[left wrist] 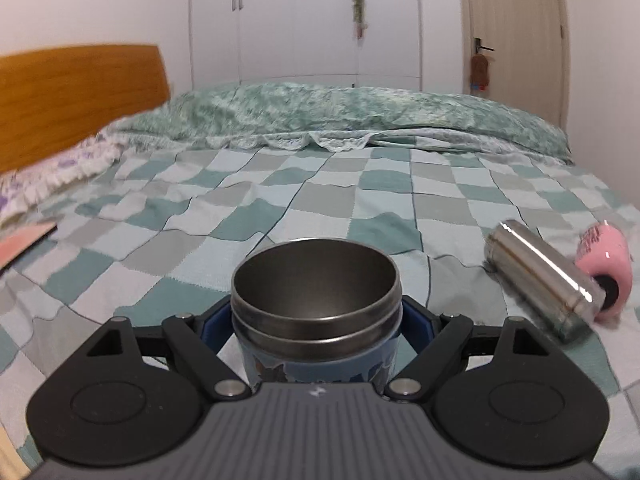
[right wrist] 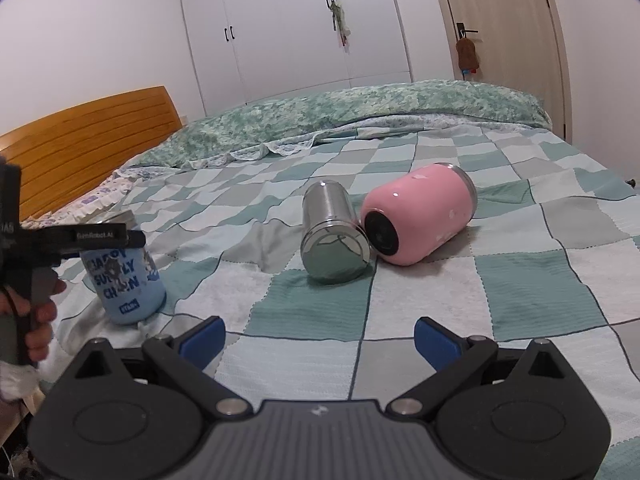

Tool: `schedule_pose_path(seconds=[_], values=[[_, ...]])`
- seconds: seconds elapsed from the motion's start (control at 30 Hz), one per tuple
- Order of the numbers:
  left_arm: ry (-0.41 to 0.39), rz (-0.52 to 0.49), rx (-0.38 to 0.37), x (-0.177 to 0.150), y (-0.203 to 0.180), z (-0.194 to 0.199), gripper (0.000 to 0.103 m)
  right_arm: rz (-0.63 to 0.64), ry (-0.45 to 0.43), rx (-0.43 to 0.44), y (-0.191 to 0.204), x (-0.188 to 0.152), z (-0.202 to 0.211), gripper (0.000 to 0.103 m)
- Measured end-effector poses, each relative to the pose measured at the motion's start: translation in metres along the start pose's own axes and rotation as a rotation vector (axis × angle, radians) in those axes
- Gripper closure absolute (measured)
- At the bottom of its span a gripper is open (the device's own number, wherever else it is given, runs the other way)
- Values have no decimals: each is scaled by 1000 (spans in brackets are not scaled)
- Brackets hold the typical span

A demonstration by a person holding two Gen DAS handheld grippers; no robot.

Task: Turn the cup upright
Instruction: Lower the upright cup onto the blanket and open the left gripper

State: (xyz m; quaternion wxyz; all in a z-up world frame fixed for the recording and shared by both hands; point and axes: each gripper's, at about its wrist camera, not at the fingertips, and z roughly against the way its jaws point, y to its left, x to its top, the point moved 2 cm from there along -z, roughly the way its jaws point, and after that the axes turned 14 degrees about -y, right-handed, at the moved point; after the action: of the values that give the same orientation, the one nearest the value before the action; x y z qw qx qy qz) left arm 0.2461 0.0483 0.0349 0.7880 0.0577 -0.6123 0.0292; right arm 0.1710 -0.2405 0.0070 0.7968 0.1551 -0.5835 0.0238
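Note:
My left gripper (left wrist: 316, 320) is shut on a blue printed cup (left wrist: 316, 308) with a steel rim, held upright with its mouth up. In the right wrist view the same blue cup (right wrist: 124, 276) stands upright on the bed at the left, with the left gripper (right wrist: 100, 236) around its top. A silver steel cup (right wrist: 334, 236) and a pink cup (right wrist: 420, 218) lie on their sides mid-bed, touching each other. My right gripper (right wrist: 320, 338) is open and empty, low over the bed in front of them.
The checkered green bedspread (right wrist: 520, 292) covers the bed. A folded floral quilt (right wrist: 360, 108) lies along the far side. A wooden headboard (right wrist: 80, 140) is at the left. White wardrobes and a door stand behind.

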Motion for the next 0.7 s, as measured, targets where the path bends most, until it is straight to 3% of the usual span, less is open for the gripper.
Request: schedule_pose_path(seconds=[0.2,0.27,0.37,0.53,0.7], values=[[-22,-6,2,-1,-5,12,16,10,-13,-12,2,2,6,2],[-50,26,-3,3,-1,21,0,17,-23,-14,3,4,12,2],[-118,36,8,13,0,47,0,27,-45,-23,4,6,23,2],[-225,54,-56,25,-4,106,0,53,-115,-33,9,6,50,2],[-262,71,-134,13,-12,157,0,108,-182,-44,17,1,81,2]])
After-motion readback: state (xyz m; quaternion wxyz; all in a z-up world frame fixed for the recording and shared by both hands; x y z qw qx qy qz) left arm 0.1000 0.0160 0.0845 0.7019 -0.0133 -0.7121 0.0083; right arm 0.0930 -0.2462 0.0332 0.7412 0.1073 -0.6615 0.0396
